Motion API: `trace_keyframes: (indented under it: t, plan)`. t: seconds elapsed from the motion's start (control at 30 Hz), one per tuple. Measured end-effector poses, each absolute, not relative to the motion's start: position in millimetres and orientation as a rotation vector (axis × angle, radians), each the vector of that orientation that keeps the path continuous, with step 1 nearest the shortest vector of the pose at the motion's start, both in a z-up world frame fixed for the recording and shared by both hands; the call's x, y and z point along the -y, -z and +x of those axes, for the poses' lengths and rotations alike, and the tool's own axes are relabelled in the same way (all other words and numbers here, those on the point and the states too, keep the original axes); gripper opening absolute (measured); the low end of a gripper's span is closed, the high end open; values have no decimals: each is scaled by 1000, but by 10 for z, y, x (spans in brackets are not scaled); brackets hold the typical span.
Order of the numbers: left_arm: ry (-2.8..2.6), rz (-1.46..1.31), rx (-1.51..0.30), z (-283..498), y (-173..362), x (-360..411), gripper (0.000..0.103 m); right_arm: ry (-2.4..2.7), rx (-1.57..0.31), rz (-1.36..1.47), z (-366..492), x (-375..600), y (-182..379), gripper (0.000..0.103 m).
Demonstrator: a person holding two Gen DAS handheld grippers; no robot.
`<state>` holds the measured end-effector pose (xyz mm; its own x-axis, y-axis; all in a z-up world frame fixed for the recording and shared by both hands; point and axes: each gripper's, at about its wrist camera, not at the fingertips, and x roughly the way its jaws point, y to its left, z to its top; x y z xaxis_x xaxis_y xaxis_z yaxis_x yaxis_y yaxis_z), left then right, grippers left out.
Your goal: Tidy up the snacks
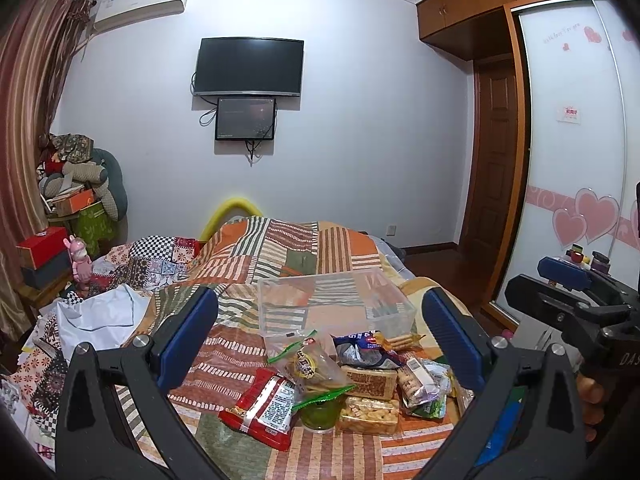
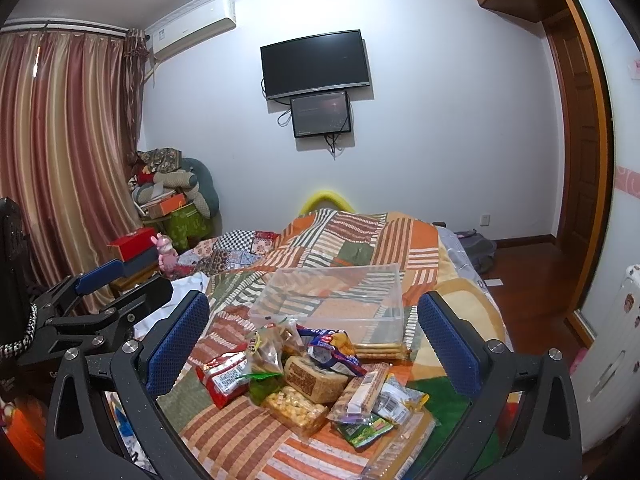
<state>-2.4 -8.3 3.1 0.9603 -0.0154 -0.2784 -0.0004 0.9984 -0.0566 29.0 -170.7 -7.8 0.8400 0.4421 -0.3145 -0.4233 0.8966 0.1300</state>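
Honestly, hard to read most wrappers in the snack pile [image 2: 304, 380], heaped on the bed [image 2: 360, 240] before a clear empty bin [image 2: 332, 300]. Left claw [image 1: 320, 344] and right claw [image 2: 312, 344] both spread wide, gripping nothing.

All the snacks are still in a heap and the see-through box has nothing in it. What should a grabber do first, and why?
Probably lower the open left gripper onto the red foil snack packet. It lies at the heap's near left edge, unburied, and the clear plastic box just behind the heap holds nothing yet.
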Motion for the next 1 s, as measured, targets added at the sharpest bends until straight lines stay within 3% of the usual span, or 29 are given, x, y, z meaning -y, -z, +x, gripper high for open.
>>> trace_keyframes:
  t: [1.0]
  plan:
    - [11,-39,-267,-51,-49,128,103,-457,-336,58,283,1698,72,103]
